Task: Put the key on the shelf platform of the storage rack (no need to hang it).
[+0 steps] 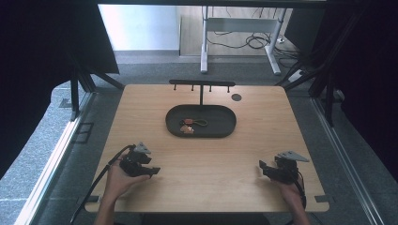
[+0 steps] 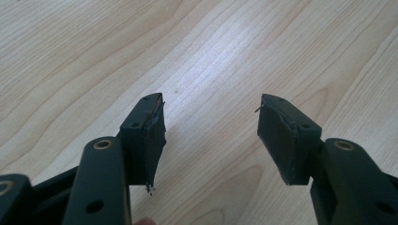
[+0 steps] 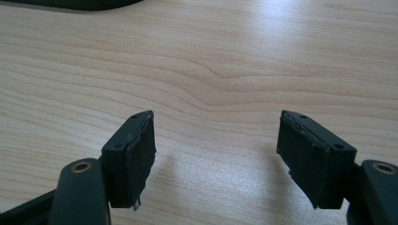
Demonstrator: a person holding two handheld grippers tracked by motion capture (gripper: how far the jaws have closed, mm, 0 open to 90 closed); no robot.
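A dark oval tray (image 1: 225,123) lies at the middle of the wooden table (image 1: 202,164), and in it rests a small keychain (image 1: 190,126) with reddish-brown pieces and a dark loop. Behind the tray stands a black T-shaped rack (image 1: 202,85) with small hooks. My left gripper (image 1: 155,170) rests low over the table near the front left, held in a hand. In the left gripper view, the left gripper (image 2: 211,126) is open over bare wood. My right gripper (image 1: 261,165) sits at the front right. Seen in the right gripper view, the right gripper (image 3: 216,145) is open with nothing between its jaws.
A dark round spot (image 1: 236,97) marks the table's far right part. The tray's dark edge (image 3: 75,3) shows at the top left of the right gripper view. Beyond the table stand a white desk frame (image 1: 239,42) and floor cables (image 1: 256,41). Black curtains flank both sides.
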